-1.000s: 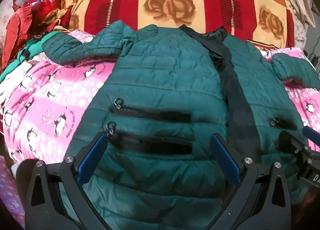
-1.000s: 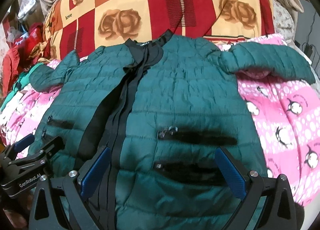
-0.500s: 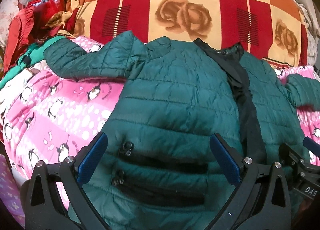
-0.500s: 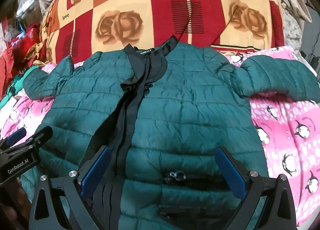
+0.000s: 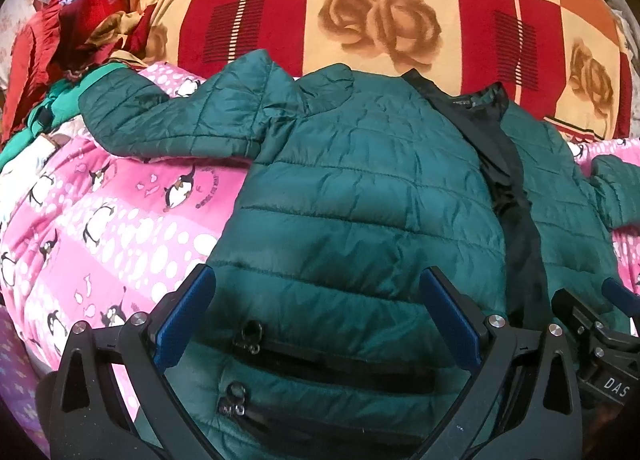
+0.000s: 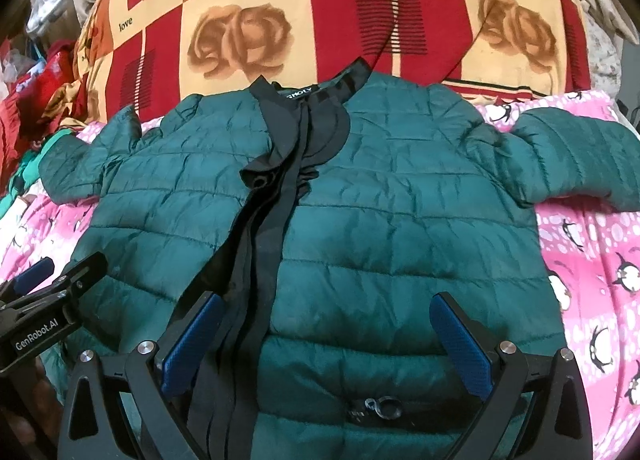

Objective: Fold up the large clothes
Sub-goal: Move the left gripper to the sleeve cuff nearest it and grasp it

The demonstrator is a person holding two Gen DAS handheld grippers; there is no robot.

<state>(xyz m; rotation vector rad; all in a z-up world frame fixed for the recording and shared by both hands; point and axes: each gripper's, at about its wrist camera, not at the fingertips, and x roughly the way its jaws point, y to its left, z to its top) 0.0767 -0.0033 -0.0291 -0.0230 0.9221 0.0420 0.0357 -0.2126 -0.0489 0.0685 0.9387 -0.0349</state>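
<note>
Left wrist view: left gripper [image 5: 318, 334] is hovering over the jacket [image 5: 360, 200], fingers spread wide, gripping nothing.
Jacket: lying front-up, spread out on the pink blanket [image 5: 100, 228].
Right wrist view: right gripper [image 6: 326, 348] is hanging above the jacket's placket [image 6: 272, 220], fingers spread, apparently not touching.
</note>
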